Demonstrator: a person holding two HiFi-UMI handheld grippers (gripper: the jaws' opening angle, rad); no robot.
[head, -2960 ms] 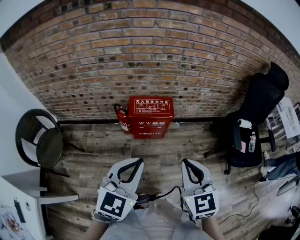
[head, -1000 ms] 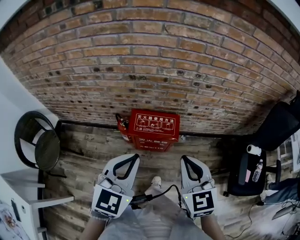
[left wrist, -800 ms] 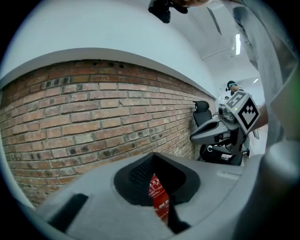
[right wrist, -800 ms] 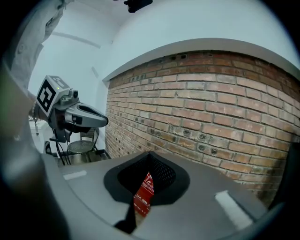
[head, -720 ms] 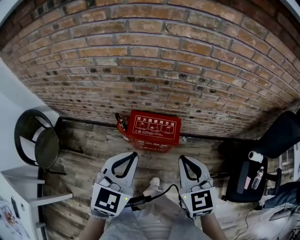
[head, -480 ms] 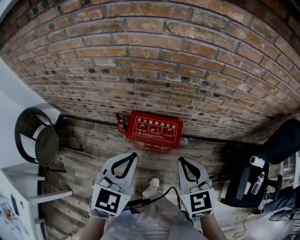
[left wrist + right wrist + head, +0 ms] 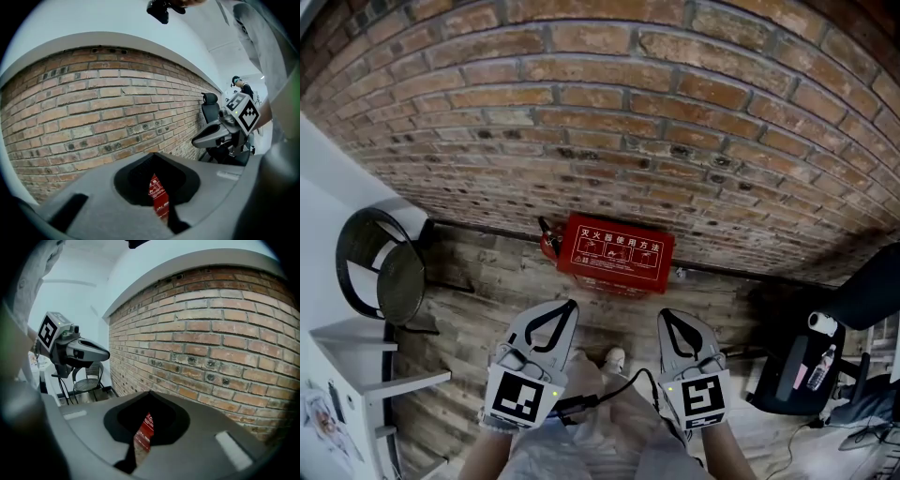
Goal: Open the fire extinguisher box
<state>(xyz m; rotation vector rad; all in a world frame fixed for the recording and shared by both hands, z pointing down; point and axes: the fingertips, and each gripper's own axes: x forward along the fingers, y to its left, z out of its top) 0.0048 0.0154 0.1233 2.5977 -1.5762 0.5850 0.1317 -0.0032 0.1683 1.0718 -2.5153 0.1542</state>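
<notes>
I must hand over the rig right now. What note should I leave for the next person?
Left gripper: shut, empty, in the air, aimed at the box.
Right gripper: shut, empty, beside the left one.
Box: red, on the floor against the brick wall, closed. An extinguisher stands at its left.
Done: nothing; neither gripper touches the box.
Left: reach the box and open it.

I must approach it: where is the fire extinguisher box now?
In the head view, near the centre, the box stands on the floor against the brick wall, with a fire extinguisher at its left end.
</notes>
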